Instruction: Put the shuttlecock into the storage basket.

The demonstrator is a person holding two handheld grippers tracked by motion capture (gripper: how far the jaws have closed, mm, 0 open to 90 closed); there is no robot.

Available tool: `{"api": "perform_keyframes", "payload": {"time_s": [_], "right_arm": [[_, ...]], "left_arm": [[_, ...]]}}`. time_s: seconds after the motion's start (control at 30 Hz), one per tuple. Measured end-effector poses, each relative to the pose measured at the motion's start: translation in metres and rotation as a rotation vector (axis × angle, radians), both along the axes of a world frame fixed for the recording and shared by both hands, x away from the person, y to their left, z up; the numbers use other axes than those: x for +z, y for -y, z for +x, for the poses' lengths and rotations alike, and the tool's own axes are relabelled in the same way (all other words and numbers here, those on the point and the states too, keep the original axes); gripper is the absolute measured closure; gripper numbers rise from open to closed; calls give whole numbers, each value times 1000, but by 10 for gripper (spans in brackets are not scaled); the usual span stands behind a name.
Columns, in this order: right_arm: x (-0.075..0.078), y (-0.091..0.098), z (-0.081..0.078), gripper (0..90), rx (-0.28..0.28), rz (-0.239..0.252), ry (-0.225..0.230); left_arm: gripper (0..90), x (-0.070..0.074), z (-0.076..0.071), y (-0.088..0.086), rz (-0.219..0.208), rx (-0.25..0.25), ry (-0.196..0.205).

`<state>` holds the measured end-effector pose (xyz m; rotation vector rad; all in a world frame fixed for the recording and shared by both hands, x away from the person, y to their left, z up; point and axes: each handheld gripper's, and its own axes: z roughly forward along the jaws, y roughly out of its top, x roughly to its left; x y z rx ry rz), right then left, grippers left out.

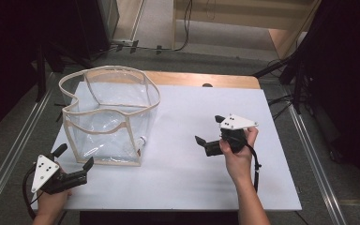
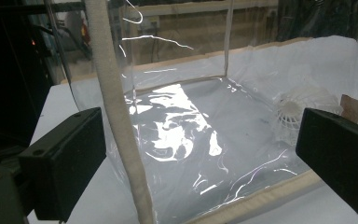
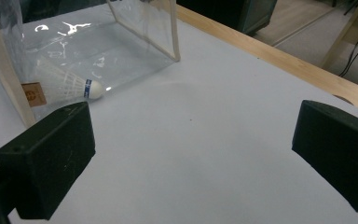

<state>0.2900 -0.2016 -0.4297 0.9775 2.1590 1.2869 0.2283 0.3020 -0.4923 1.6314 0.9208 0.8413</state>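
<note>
High view puts the left gripper (image 1: 72,165) at about 7 o'clock on the counter (image 1: 192,168), its jaws spread and holding nothing, their tips just short of the near bottom edge of the clear bag (image 1: 110,115). From the left gripper view the same jaws straddle a cream-bound corner seam of that bag without touching it, which reads to me as lining up for a pinch on the binding rather than resting. The right gripper (image 1: 211,129) sits near 3 o'clock, well apart from the bag, jaws likewise released and empty, aimed leftward across bare counter; I judge it is waiting its turn.

Inside the bag, at its near right bottom corner, lies a white shuttlecock (image 3: 70,86), on its side with the cork end (blue-banded) pointing toward the right gripper. The bag stands upright and open at the top, its soft rim sagging unevenly, so the walls look likely to fold if pushed.

What stands in the way: the plastic wall lies between either gripper and the shuttlecock, so the open top is the only way in. A small tan label (image 3: 32,94) is on the bag, close to the shuttlecock. Beyond 12 o'clock the counter's wooden edge (image 1: 201,79) shows, with cables (image 1: 187,28) on the floor (image 1: 159,23) behind.
</note>
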Motion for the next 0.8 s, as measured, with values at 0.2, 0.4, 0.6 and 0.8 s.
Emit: {"api": "perform_keyframes", "payload": {"time_s": [0.2, 0.4, 0.6, 0.8], "right_arm": [[-7, 13, -5, 0, -26, 11, -6], [-12, 24, -9, 0, -44, 12, -1], [-17, 36, -15, 0, -62, 14, 5], [-23, 48, -18, 0, -90, 15, -3]], "left_arm": [[23, 0, 0, 0, 2, 1, 1], [23, 0, 0, 0, 1, 1, 1], [23, 0, 0, 0, 2, 2, 0], [23, 0, 0, 0, 1, 3, 0]]}}
